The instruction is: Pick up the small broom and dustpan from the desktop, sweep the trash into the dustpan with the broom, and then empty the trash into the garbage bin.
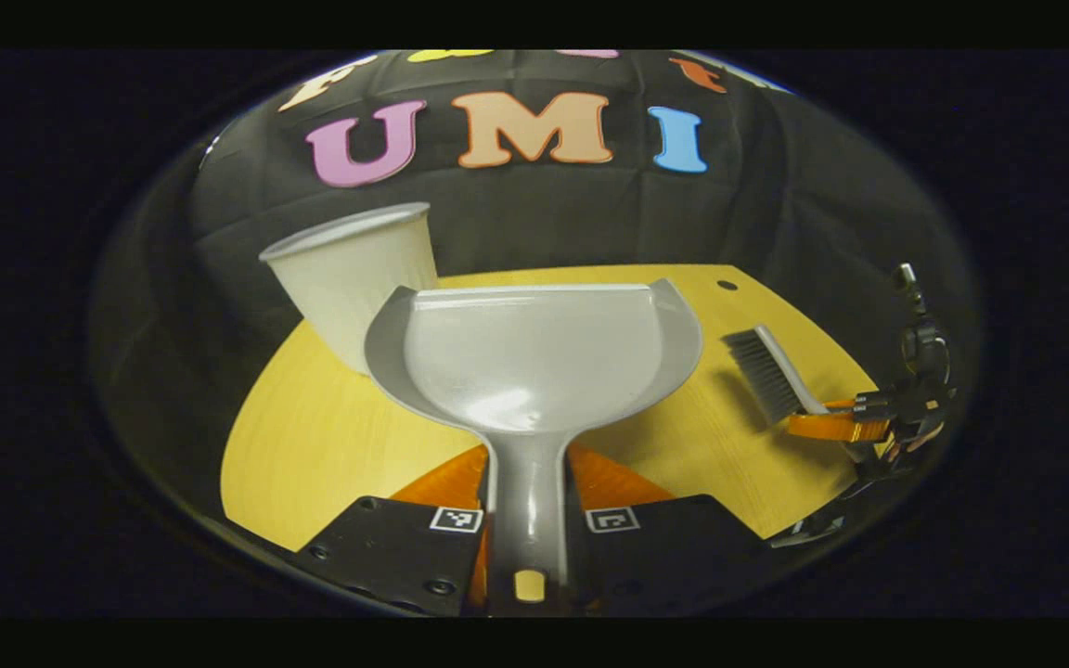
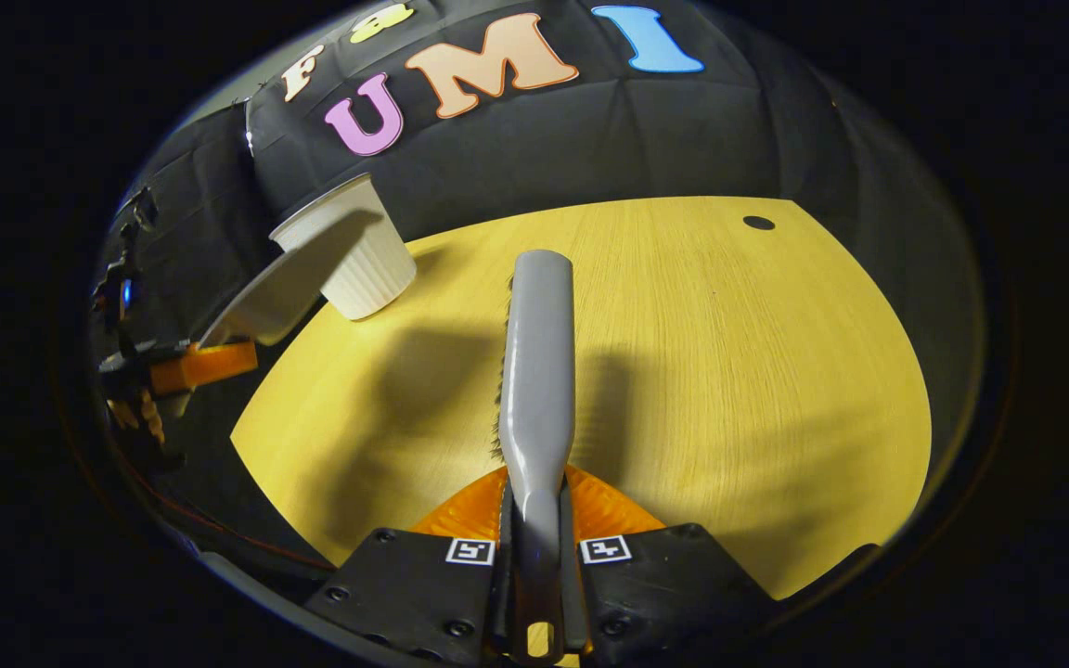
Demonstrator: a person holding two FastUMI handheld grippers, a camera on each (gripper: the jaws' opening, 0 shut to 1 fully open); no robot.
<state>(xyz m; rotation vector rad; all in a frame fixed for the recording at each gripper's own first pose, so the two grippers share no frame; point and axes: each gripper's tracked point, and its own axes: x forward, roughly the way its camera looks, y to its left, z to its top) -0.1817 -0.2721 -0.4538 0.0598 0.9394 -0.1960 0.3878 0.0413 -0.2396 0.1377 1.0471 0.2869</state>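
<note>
In the left gripper view we hold the dustpan (image 1: pixel 534 357) by its handle: the two fingers (image 1: pixel 460 492) of our left gripper (image 1: pixel 527 501) are pressed on the handle from both sides, and the long axis of the dustpan runs straight forward from them, with the open scoop turned up and away from us. Just beyond the far left edge of the scoop stands the garbage bin (image 1: pixel 358 269), a pale cup-shaped bin on the surface (image 1: pixel 312 445); the scoop overlaps it in this view, so we judge that the left gripper is the nearer one to the bin, and that the emptying turns on bringing the lip of the scoop over the rim of the bin. We see no trash lying inside the scoop or on the yellow wooden surface, but small pieces could be too small to tell. In the right gripper view the fingers of our right gripper (image 2: pixel 534 520) pinch the handle of the broom (image 2: pixel 536 371), which also points straight forward, grey and slim, with its bristles turned to the left side. The broom hangs above the surface, well apart from the bin.
</note>
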